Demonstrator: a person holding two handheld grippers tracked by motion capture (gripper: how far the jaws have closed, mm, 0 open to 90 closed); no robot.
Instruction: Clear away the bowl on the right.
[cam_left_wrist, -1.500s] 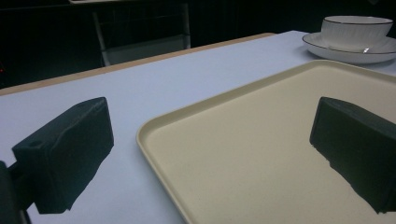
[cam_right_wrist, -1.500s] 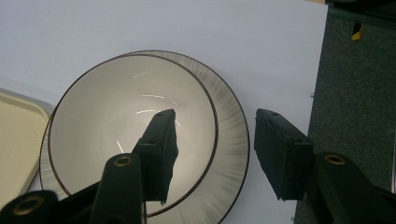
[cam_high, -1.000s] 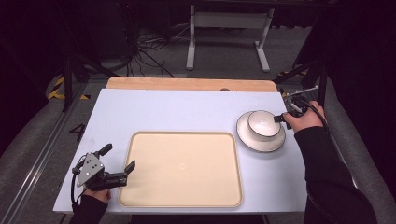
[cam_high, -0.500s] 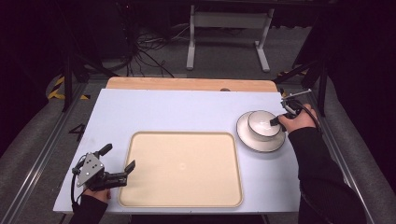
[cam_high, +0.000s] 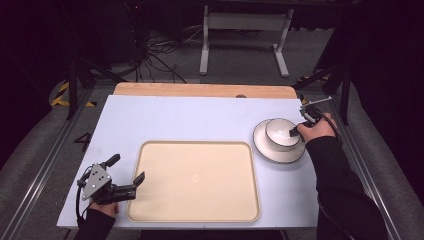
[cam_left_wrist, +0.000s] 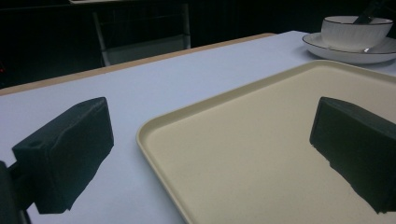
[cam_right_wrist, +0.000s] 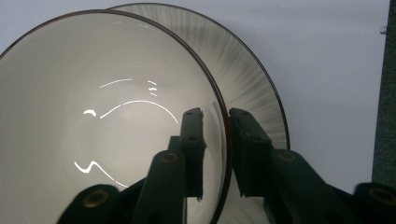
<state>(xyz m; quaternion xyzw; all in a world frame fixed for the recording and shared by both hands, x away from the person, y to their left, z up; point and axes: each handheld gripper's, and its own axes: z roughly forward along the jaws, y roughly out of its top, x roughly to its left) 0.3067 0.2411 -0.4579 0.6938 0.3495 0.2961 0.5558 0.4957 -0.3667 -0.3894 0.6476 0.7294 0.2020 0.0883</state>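
A white ribbed bowl (cam_high: 279, 131) stands on a white plate (cam_high: 272, 152) at the table's right. My right gripper (cam_high: 294, 132) reaches it from the right. One jaw is inside the bowl (cam_right_wrist: 107, 116) and one outside, over the plate (cam_right_wrist: 254, 79). The jaws of the right gripper (cam_right_wrist: 217, 116) have just been closing and now pinch the dark rim. My left gripper (cam_high: 127, 167) lies open at the near left, at the left edge of the beige tray (cam_high: 195, 180). In the left gripper view its jaws (cam_left_wrist: 210, 154) stand wide over the tray's corner (cam_left_wrist: 154, 135), with nothing between them.
The pale blue tabletop (cam_high: 200, 120) has a wooden strip (cam_high: 200, 90) along its far edge. Past the table stand a metal frame (cam_high: 245, 30) and floor cables (cam_high: 155, 55). A dark sleeve (cam_high: 340, 185) runs up the table's right edge.
My right gripper has edged left onto the bowl's right rim and its jaws have narrowed around it. The left gripper, tray and plate have kept still.
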